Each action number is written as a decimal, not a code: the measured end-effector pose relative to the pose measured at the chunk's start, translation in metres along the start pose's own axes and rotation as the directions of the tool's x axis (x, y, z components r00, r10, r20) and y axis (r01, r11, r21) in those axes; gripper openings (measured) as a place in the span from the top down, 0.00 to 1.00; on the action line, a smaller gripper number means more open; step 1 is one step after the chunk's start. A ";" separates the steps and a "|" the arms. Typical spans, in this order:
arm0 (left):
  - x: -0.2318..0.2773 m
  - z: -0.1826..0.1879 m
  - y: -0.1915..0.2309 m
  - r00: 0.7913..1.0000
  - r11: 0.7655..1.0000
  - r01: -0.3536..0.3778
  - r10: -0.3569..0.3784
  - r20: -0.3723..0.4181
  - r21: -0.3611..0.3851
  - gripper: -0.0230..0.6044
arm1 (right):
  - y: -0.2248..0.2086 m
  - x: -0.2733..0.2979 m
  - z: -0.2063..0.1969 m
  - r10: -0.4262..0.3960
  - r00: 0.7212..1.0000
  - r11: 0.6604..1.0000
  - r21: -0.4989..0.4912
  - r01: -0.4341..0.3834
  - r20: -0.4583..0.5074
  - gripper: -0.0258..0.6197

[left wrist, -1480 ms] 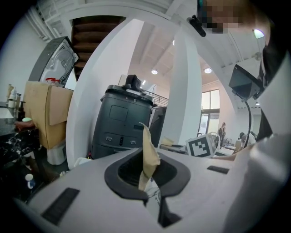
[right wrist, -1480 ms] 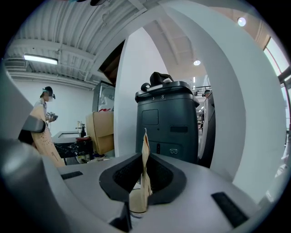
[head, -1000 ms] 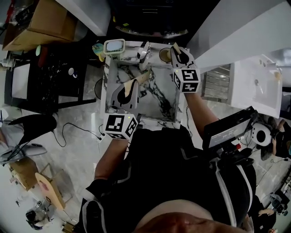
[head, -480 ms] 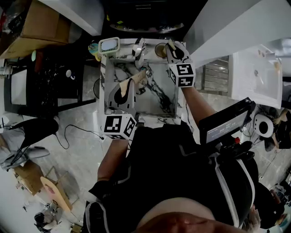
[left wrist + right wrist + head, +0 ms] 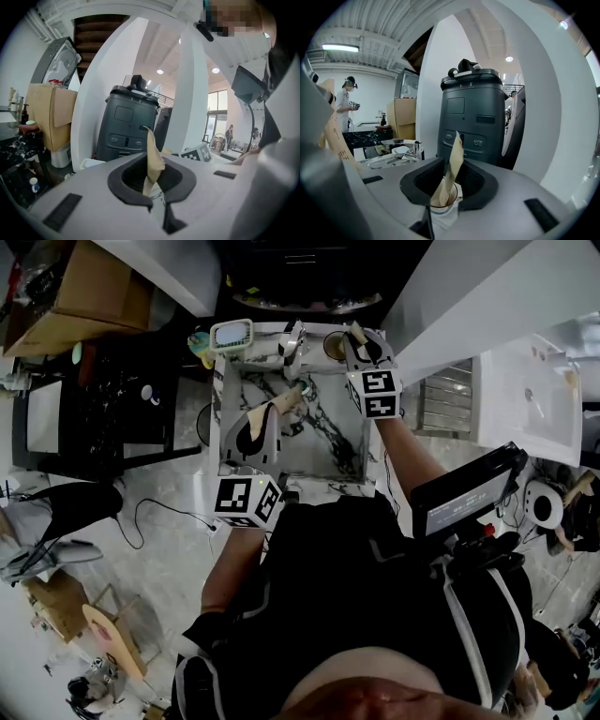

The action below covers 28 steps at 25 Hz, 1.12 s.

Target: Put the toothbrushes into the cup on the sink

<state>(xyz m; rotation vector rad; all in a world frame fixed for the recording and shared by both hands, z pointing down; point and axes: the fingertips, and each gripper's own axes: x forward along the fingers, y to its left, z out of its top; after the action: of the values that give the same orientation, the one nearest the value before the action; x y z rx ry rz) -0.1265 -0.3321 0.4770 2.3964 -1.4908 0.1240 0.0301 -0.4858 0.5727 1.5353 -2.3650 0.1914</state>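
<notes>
step in hand: delivery of one brush to the cup, with the other waiting

right tongs (image 5: 355,333): closed on the right toothbrush (image 5: 453,159), a tan paper-wrapped stick held near upright. the cup (image 5: 440,207), clear with a brownish rim, sits directly beneath these tongs at the back of the marble sink (image 5: 323,442). the lower end of the brush appears to stand inside the rim, though contact with the cup's bottom cannot be confirmed.

left tongs (image 5: 292,397): closed on the left toothbrush (image 5: 152,157), also paper-wrapped, its free end rising above the jaws. these tongs are over the basin, well short of the cup, with the tap (image 5: 292,338) beyond their tips.

assessment: neither brush is released yet. the next move calls for the right tongs to part their jaws and let the brush drop into the cup, then lift straight up so the wrapper does not snag. the left tongs must then travel past the tap to the cup and avoid tipping it
</notes>
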 end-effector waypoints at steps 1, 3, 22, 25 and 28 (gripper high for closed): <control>-0.001 0.001 -0.002 1.000 1.000 0.008 -0.008 0.002 0.003 0.93 | -0.001 -0.002 0.001 -0.007 1.000 1.000 0.000 0.007 -0.003 0.81; -0.003 0.005 -0.005 1.000 1.000 0.015 -0.015 0.010 0.013 0.92 | -0.005 -0.009 0.006 -0.025 1.000 1.000 0.001 0.025 0.005 0.78; -0.016 0.038 -0.030 0.988 0.989 0.127 -0.132 0.076 0.071 0.92 | -0.011 -0.106 0.079 -0.125 0.977 0.992 0.032 0.122 0.172 0.78; -0.020 0.046 -0.033 0.986 0.988 0.136 -0.143 0.091 0.075 0.92 | -0.004 -0.127 0.091 -0.120 0.972 0.993 0.044 0.113 0.202 0.83; -0.019 0.050 -0.036 0.983 0.986 0.143 -0.151 0.100 0.082 0.93 | -0.001 -0.144 0.099 -0.118 0.967 0.993 0.051 0.109 0.226 0.87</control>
<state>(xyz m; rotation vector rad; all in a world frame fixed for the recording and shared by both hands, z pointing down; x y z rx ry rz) -0.1084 -0.3164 0.4172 2.6003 -1.3689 0.0195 0.0664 -0.3890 0.4315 1.7915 -2.4471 0.0340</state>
